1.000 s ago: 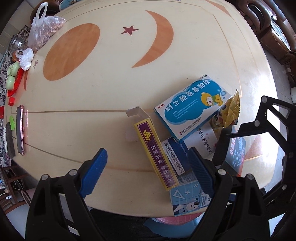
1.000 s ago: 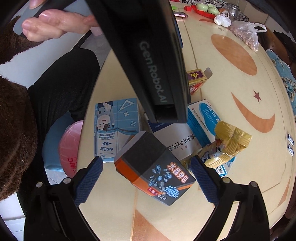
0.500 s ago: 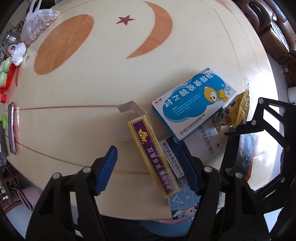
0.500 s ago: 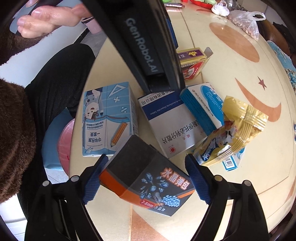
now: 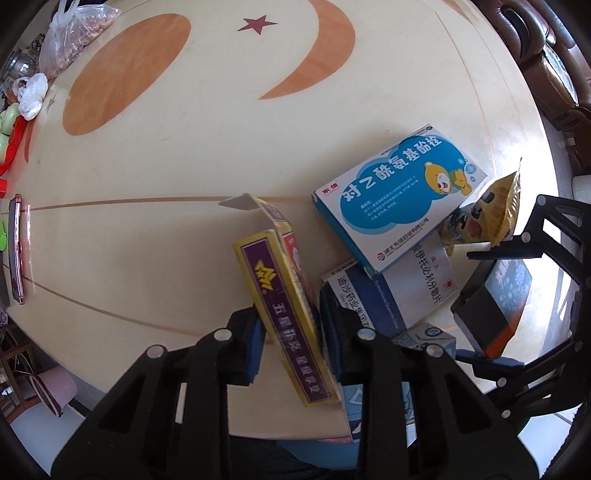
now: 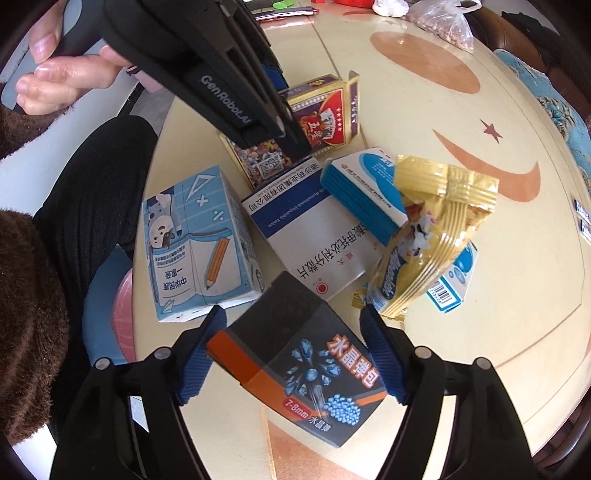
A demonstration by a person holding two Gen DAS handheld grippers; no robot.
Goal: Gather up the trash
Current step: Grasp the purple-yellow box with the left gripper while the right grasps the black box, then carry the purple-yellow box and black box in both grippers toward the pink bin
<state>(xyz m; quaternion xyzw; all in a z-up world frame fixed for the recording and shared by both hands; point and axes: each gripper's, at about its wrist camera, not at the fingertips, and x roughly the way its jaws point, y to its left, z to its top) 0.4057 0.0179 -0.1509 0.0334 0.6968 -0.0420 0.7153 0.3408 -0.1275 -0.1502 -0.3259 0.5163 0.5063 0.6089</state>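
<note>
My left gripper points straight down, its jaws closing. The blue pads press both sides of a yellow-and-purple card box, which stands tilted on its long edge with its end flap open. The same box shows red in the right wrist view. The jaws of my right gripper are closing too, their pads touching a black-and-orange box lying diagonally between them. Around these lie a blue bear-print medicine box, a white medicine box, a gold snack wrapper and a light-blue pencil-print carton.
All this lies near the front edge of a cream round table. A phone rests at the left rim and a plastic bag of nuts at the far left. A pink bin stands below the edge, beside the person's dark leg.
The left jaws came down and closed onto the card box, tipping it up on its edge. The right jaws narrowed around the black-and-orange box as that gripper rolled slightly.
</note>
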